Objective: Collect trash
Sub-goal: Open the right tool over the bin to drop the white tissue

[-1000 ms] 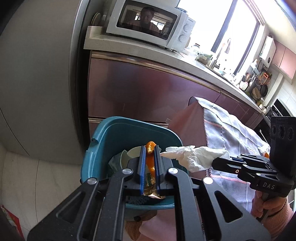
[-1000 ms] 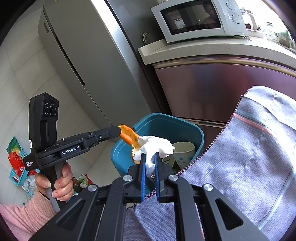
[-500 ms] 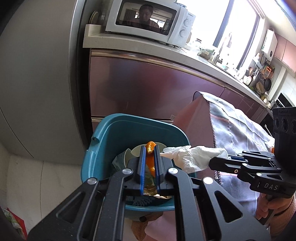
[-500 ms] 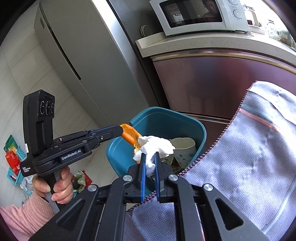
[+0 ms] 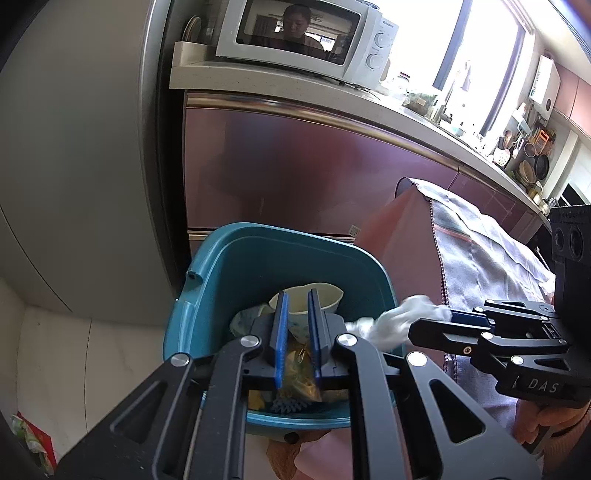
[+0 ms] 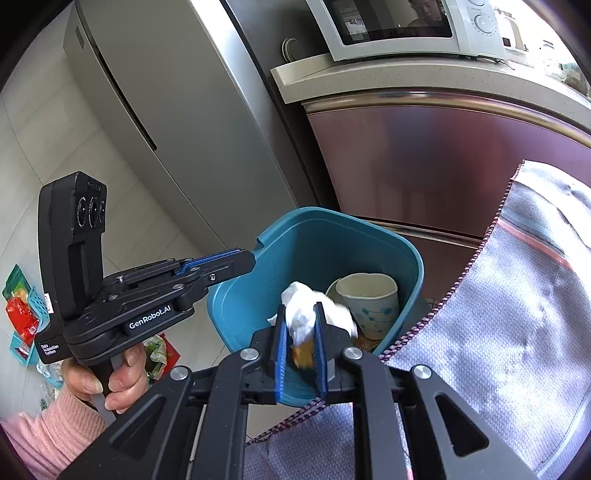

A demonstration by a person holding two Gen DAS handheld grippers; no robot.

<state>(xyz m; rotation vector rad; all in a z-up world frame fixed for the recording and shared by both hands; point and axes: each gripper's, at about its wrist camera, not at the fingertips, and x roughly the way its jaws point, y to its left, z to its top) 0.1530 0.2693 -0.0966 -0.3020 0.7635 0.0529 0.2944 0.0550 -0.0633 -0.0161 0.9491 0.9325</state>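
Observation:
A teal bin stands on the floor and holds a paper cup and wrappers. My left gripper hangs over it, its blue pads a narrow gap apart with nothing between them. In the right wrist view the left gripper reaches over the bin rim. My right gripper has its jaws opening, and a crumpled white tissue is still wedged between the pads above the bin. A blurred orange scrap drops inside the bin below. The tissue juts from the right gripper.
A grey fridge stands left of the bin, with maroon cabinets behind it and a microwave on the counter. A grey cloth covers a table edge right of the bin. Packets lie on the floor at left.
The orange scrap has left my left gripper and is falling into the bin. The right gripper's pads have spread a little around the tissue, and it has moved closer over the bin.

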